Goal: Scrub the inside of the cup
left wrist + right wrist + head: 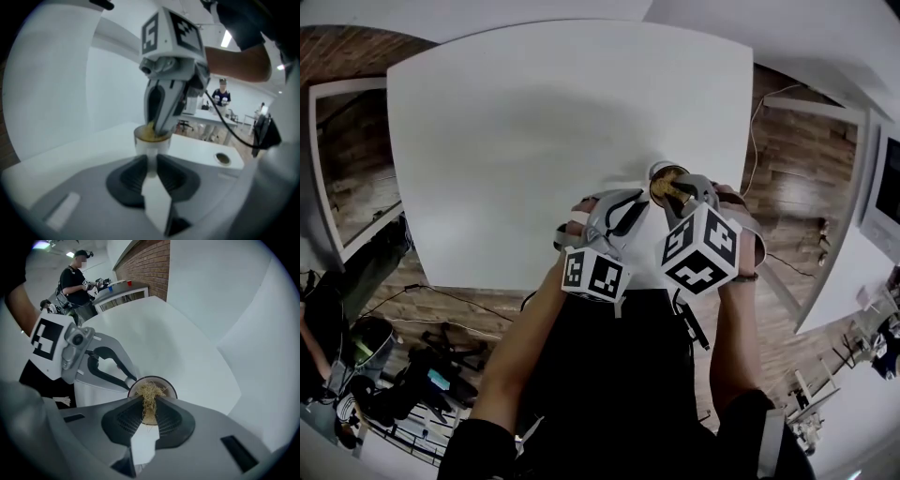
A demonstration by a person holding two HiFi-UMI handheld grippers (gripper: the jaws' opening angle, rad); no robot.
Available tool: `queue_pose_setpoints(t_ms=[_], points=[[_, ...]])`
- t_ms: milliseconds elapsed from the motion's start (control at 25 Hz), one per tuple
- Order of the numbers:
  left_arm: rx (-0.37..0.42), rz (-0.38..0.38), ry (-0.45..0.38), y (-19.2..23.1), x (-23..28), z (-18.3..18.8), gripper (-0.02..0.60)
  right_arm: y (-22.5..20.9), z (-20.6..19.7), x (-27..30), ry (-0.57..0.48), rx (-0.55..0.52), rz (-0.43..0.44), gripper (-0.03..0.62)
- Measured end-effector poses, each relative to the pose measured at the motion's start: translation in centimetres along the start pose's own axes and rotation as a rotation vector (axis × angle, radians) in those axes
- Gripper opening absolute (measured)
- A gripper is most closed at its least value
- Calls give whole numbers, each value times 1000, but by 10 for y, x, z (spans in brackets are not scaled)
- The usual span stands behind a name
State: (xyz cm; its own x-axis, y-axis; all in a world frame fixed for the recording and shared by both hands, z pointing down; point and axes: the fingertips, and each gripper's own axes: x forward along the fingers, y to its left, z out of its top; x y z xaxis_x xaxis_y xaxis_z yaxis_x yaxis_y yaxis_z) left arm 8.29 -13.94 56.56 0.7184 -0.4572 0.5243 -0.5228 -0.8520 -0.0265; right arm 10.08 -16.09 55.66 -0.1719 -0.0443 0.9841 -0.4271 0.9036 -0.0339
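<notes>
Upright at near right bench point(534, 141) edge: cup point(151, 140), wall clamped from left by left tool point(151, 161). In right tool point(150, 411) fibre scrubber point(149, 394) is gripped, set into cup mouth from above. Cup axis judged in line with right tool.

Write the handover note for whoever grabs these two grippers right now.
Left gripper: shut on the cup, holding it by its wall over the near edge of the white table.
Right gripper: shut on the straw-coloured scrubber, whose end sits in the cup's mouth.
Done: cup gripped, scrubber inserted.
Left: work the scrubber round the inside wall and bottom, then pull it out.
</notes>
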Motion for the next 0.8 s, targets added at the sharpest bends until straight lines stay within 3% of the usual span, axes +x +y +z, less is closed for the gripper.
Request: queue_pose_setpoints(t_ms=[200, 480, 640, 800], points=[[-16, -8, 16, -7, -3, -1, 63, 4, -1, -45, 23, -25, -1, 54], [-36, 5, 27, -17, -9, -2, 63, 15, -9, 14, 81, -48, 23, 54], [-51, 19, 32, -16, -11, -2, 62, 10, 0, 14, -5, 5, -49, 54], [-62, 18, 33, -17, -11, -2, 61, -2, 7, -23, -159, 125, -160, 54]])
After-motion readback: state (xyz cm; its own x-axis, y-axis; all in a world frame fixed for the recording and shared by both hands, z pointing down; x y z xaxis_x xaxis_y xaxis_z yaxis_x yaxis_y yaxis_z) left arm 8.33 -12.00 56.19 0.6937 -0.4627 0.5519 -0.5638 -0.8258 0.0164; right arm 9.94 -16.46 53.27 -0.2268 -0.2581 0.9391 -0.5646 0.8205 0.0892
